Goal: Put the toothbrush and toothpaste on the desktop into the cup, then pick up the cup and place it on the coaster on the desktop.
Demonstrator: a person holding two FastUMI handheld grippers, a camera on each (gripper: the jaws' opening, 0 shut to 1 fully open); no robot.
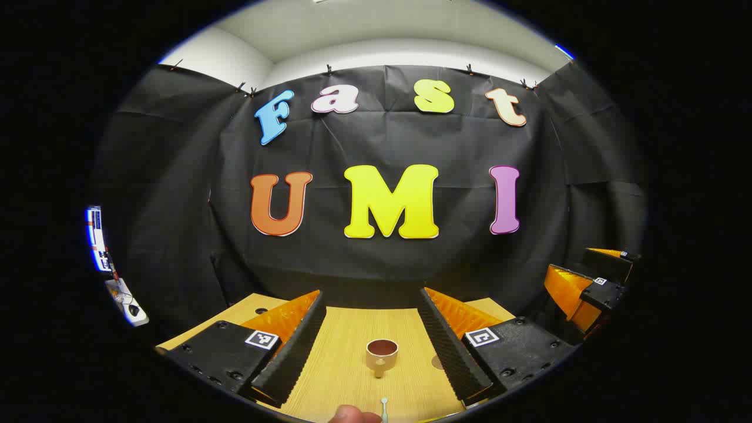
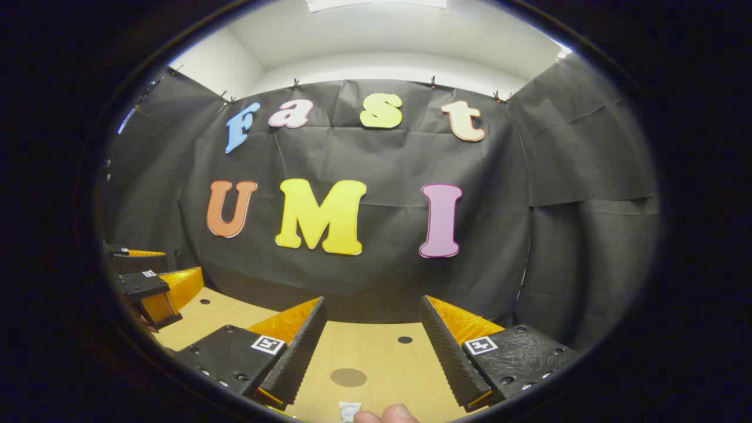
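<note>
**Both grippers spread above the desk, cup and coaster ahead**

The left gripper (image 1: 373, 346) hangs released over the wooden desk (image 1: 346, 376), its two fingers spread wide with nothing between them but the view of the cup (image 1: 382, 354). The cup stands upright out on the desk, framed squarely in the gap, which reads as the gripper being lined up on it. Nearer the camera, at the bottom edge, a slim pale tip that may be the toothbrush (image 1: 384, 406) lies on the desk beside a fingertip; too little of it is visible to be sure. It lies outside the cup.

The right gripper (image 2: 373, 349) is likewise released, jaws apart and holding nothing. The round dark coaster (image 2: 348, 377) lies flat on the desk between its fingers, bare, with no cup on it. At the bottom edge a small pale object, possibly the toothpaste (image 2: 350, 410), rests on the desk. The cup stands well apart from the coaster, so neither part of the task's end state shows.
</note>
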